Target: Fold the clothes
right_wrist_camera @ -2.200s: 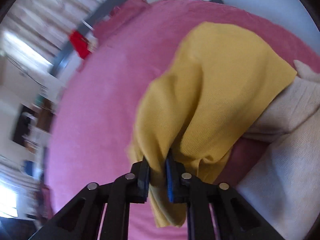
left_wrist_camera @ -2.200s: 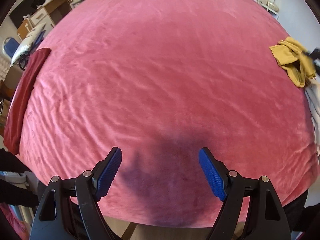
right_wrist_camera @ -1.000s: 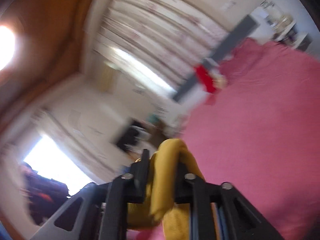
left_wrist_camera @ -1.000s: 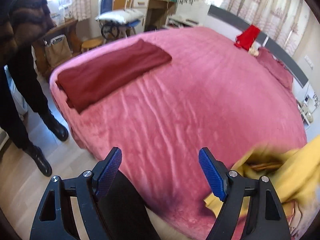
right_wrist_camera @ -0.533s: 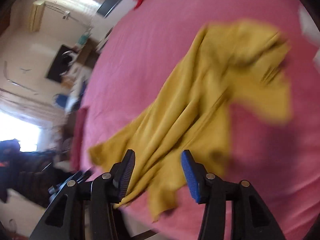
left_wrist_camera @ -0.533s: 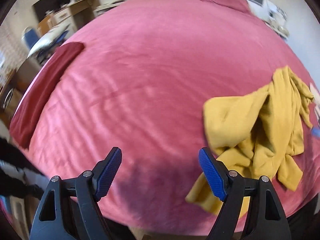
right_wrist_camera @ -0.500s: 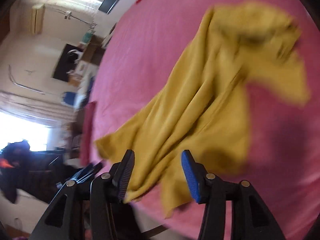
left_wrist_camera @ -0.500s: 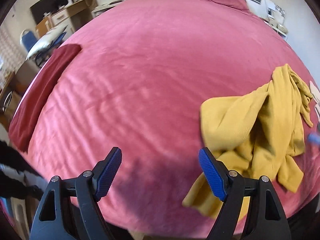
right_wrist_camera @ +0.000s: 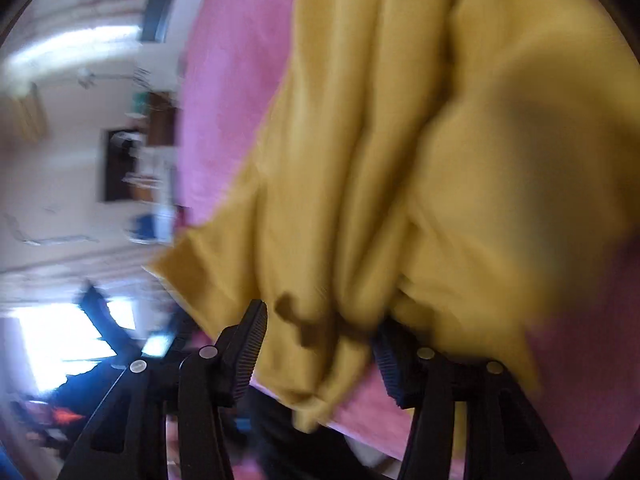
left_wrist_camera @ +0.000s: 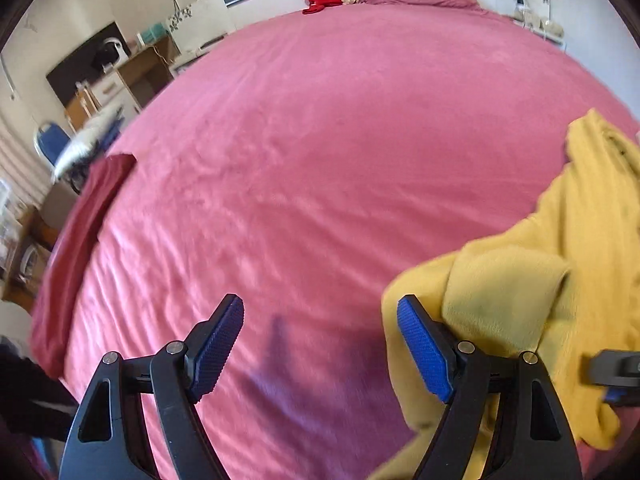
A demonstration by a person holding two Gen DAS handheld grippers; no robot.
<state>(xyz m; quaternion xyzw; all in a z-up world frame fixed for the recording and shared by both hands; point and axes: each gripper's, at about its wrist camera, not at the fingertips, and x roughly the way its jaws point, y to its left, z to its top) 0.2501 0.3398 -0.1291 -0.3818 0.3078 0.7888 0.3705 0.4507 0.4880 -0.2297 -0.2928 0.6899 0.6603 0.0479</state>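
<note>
Garment (left_wrist_camera: 576,248), yellow and crumpled, lies on the pink bed (left_wrist_camera: 320,140) to the right of the left gripper (left_wrist_camera: 320,346), with its nearest fold just outside the right finger (left_wrist_camera: 424,348). This gripper is wide open and nothing is between its fingers, only bare bed ahead. Right gripper (right_wrist_camera: 320,344) is nearer: folds of the garment bunch between its fingers, which are closing, but blur hides whether the pads already press the cloth. The long axis of the garment runs away from these fingers, up the bed. I judge the left gripper must go to the right to reach an edge.
</note>
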